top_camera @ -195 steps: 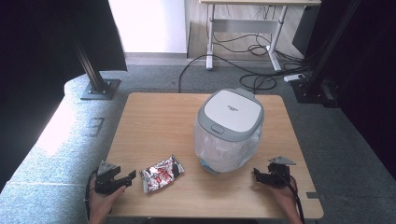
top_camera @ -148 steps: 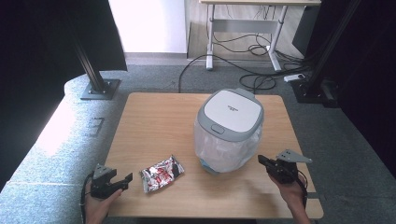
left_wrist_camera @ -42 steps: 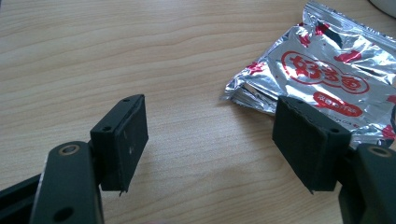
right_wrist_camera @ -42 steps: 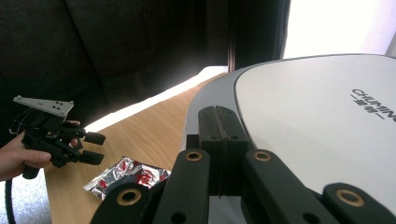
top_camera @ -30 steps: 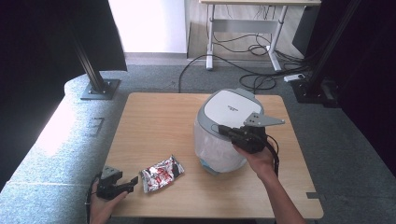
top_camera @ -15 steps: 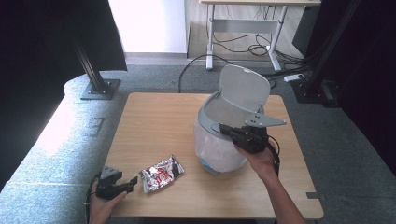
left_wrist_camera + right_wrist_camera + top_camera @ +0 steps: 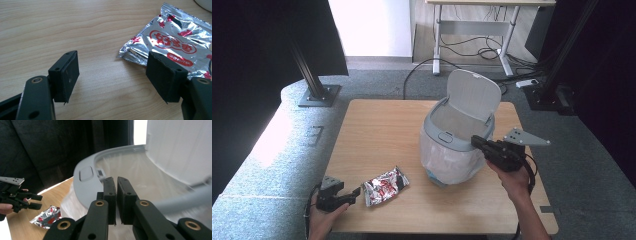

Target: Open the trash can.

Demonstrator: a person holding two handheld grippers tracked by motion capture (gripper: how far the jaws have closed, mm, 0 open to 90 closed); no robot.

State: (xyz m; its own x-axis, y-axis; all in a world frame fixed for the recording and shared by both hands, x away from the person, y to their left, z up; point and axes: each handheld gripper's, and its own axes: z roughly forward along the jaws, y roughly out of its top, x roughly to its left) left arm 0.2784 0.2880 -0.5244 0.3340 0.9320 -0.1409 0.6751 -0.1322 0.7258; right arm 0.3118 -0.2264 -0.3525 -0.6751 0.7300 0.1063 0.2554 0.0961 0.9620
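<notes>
A grey bin (image 7: 452, 155) with a clear liner stands right of the table's middle, its lid (image 7: 473, 93) tipped up and back. My right gripper (image 7: 474, 141) hovers at the bin's right rim, pointing across the opening. In the right gripper view my right gripper (image 7: 116, 180) has just parted its jaws by a sliver, with nothing between them. A silver and red snack packet (image 7: 384, 185) lies flat near the front edge. My left gripper (image 7: 357, 192) rests open just left of it. The packet (image 7: 172, 42) lies ahead of the right pad, untouched.
The wooden table (image 7: 377, 130) is bare on its left half and behind the packet. The bin's push button (image 7: 85, 173) sits on the front rim. Black stands and a desk with cables lie beyond the table's far edge.
The bin's lid has swung from shut to fully raised. My right gripper has drawn back to the right, off the bin's top. The left gripper and the packet have stayed put.
</notes>
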